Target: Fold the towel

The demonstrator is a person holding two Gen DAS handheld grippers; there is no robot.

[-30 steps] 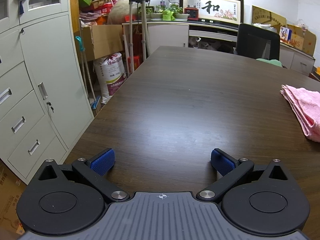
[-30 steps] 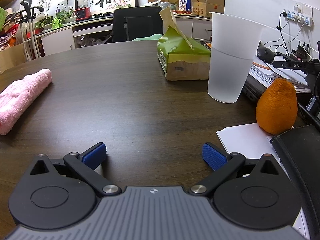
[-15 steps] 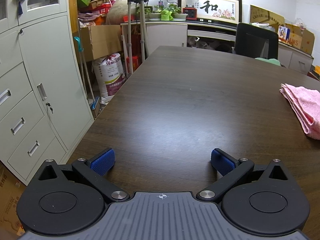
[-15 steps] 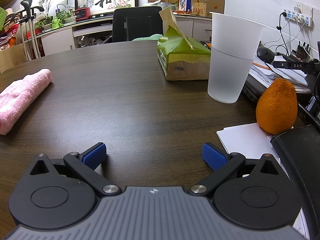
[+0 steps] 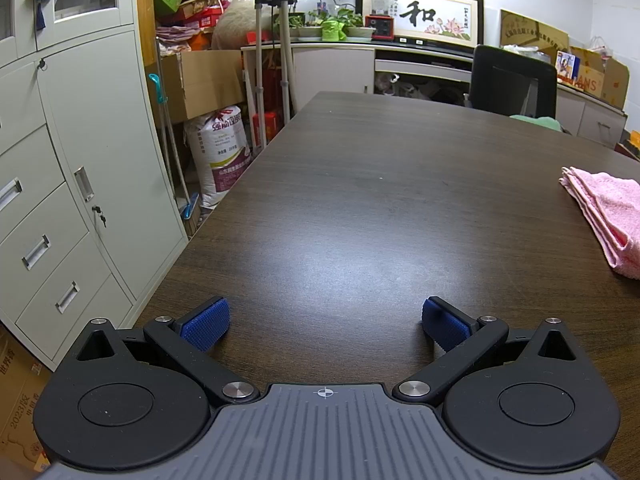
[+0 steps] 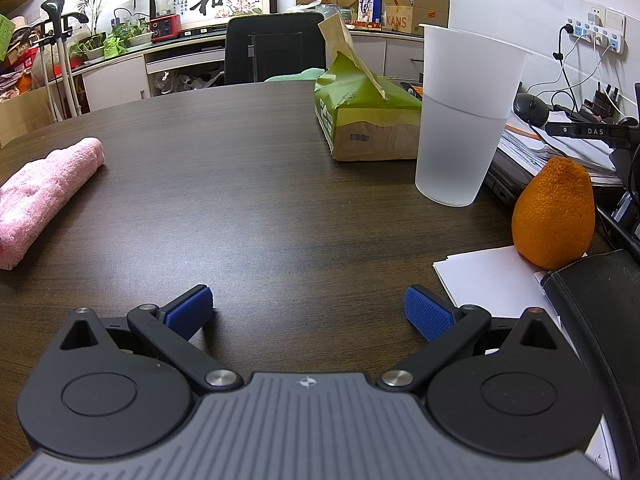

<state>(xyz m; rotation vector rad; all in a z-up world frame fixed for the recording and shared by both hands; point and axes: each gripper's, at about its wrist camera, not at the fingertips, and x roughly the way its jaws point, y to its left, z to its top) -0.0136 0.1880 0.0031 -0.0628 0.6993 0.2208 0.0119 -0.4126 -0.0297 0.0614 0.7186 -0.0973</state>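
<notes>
A pink towel (image 5: 608, 212) lies folded in layers on the dark wooden table (image 5: 360, 208), at the right edge of the left wrist view. The same towel (image 6: 44, 196) shows at the far left of the right wrist view, as a long folded bundle. My left gripper (image 5: 325, 324) sits low over the table's near left part, open, with nothing between its blue pads. My right gripper (image 6: 307, 312) is open too and holds nothing, well to the right of the towel. Both grippers are apart from the towel.
To the right stand a frosted plastic cup (image 6: 464, 120), a green tissue pack (image 6: 368, 120), an orange (image 6: 554, 216), white paper (image 6: 496, 280) and a black case (image 6: 600, 312). Grey cabinets (image 5: 72, 184) line the table's left edge. A black chair (image 6: 276, 48) stands at the far end.
The left wrist view has shifted slightly, so the towel sits a little further right and lower in it. The right gripper has not moved. Both stay open.
</notes>
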